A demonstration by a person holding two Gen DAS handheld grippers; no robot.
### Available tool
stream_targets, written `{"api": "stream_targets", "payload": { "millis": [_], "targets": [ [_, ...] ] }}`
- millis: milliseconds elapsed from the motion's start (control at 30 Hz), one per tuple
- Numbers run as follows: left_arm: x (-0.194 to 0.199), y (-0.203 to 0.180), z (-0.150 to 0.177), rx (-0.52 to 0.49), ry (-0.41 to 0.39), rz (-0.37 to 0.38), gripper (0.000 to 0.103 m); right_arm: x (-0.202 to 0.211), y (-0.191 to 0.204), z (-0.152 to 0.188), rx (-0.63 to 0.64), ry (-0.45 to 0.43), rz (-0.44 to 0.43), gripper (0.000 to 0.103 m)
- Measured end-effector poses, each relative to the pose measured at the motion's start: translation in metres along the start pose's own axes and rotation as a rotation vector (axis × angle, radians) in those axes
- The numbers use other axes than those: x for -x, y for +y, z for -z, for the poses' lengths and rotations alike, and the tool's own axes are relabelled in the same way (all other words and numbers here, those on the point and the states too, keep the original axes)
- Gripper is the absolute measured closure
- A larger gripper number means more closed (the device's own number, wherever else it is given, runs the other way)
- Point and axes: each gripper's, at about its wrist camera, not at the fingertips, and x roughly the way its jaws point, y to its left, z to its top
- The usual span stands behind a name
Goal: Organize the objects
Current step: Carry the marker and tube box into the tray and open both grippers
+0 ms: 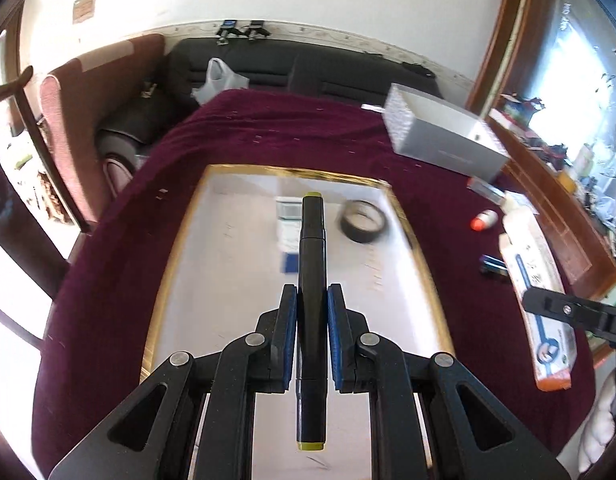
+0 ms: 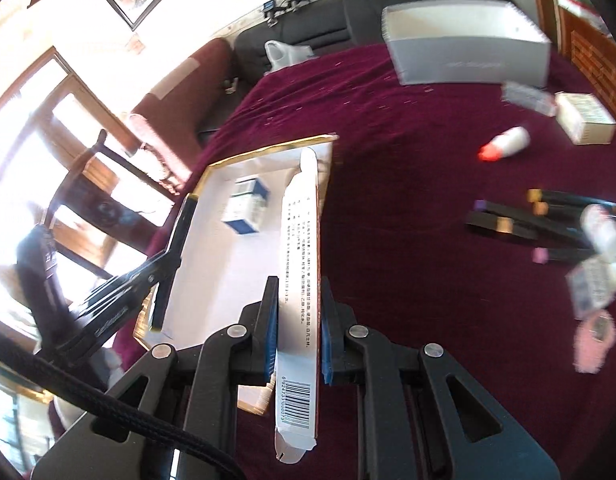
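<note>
Between blue pads, black marker (image 1: pixel 312 280), yellow-green ends.

Harsh, blown-out daylight from the windows (image 2: pixel 48 152), fisheye bending at edges, motion blur on far objects.

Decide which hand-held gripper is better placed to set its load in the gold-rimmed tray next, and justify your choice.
Probably the left hand-held gripper: shut on a black marker, it hangs directly above the gold-rimmed tray. The right hand-held gripper, shut on a long carton, sits over the tray's edge.
</note>
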Motion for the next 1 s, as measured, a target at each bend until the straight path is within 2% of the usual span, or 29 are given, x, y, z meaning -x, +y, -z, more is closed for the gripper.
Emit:
{"api": "stream_targets", "payload": {
  "millis": [200,400,733,1000],
  "targets": [
    [-0.036,0.028,-0.031,0.015,0.044,-0.06,0.091,-0.06,0.022,-0.021,-0.043,0.093,-0.051,0.089],
    [-0.077,0.038,-0.045,0.011,0.098,-0.085,0.091,-0.116,0.037,-0.034,-0.057,0.156,-0.01,0.089],
    [-0.124,0.049,-0.048,0.06,0.181,-0.091,0.092,-0.167,0.04,-0.058,-0.042,0.178,0.08,0.088],
    [-0.136,0.049,-0.049,0.07,0.189,-0.087,0.092,-0.187,0.035,-0.062,-0.036,0.198,0.109,0.088]
  ]
}}
